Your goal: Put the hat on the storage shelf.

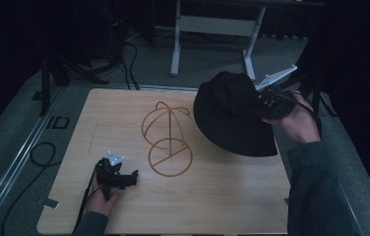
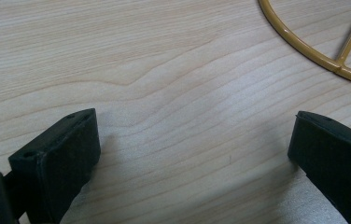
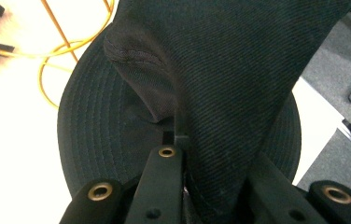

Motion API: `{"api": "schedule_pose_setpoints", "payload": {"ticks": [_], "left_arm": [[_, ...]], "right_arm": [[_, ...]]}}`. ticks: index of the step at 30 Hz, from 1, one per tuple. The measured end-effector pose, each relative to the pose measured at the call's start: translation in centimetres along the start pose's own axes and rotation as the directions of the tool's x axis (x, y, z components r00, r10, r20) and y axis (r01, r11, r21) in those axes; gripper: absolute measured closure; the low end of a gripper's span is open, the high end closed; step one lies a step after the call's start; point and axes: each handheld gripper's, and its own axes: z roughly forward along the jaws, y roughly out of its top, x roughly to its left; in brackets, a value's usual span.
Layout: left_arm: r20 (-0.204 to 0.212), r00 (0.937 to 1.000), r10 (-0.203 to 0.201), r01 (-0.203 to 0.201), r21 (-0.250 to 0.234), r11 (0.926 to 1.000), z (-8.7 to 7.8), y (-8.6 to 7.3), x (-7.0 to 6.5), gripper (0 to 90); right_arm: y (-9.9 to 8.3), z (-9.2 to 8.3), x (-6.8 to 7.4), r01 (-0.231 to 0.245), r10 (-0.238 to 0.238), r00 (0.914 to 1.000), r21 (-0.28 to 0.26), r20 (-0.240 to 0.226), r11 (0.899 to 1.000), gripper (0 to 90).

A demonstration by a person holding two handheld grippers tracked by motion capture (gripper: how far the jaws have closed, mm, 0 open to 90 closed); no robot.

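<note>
We have the right gripper [image 1: 266, 101] pinched tight on the crown fabric of the black bucket hat [image 1: 230, 115], jaws closed on a fold of cloth, clear in the right gripper view where the hat [image 3: 220, 70] bunches up between them. The hat hangs above the far right part of the wooden table [image 1: 124, 206], brim tilted, just right of the gold wire hat stand [image 1: 168, 140] and overlapping its dome edge from the high view. The left gripper [image 1: 124, 179] rests low on the table near the stand's base ring, jaws wide apart with nothing between them; in the left gripper view we see bare wood and a bit of the ring [image 2: 304, 46]. Judging the job as seating the hat on the stand. Risks from here: the grip is on a thin fold only, so the cloth could slip out and the hat drop early. The brim sags and could catch the wire dome and tip or slide the light stand, since nothing is steadying it. Coming in off-centre would leave the hat lopsided or sliding off. We reckon the free gripper could brace the base ring.
</note>
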Motion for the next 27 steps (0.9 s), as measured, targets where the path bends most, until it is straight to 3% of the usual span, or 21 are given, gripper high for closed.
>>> {"api": "schedule_pose_setpoints", "payload": {"ticks": [19, 27], "left_arm": [[-0.001, 1.0, 0.002, -0.002, 0.0, 1.0, 0.0, 0.0, 0.0, 2.6], [-0.001, 1.0, 0.002, -0.002, -0.001, 1.0, 0.0, 0.0, 0.0, 2.6]], "right_arm": [[1.2, -1.3, 0.3, -0.007, 0.004, 0.9994, -0.087, -0.034, 0.996, 87.1], [1.5, -1.6, 0.4, -0.007, 0.002, 0.999, -0.099, -0.045, 0.995, 87.1]]}}
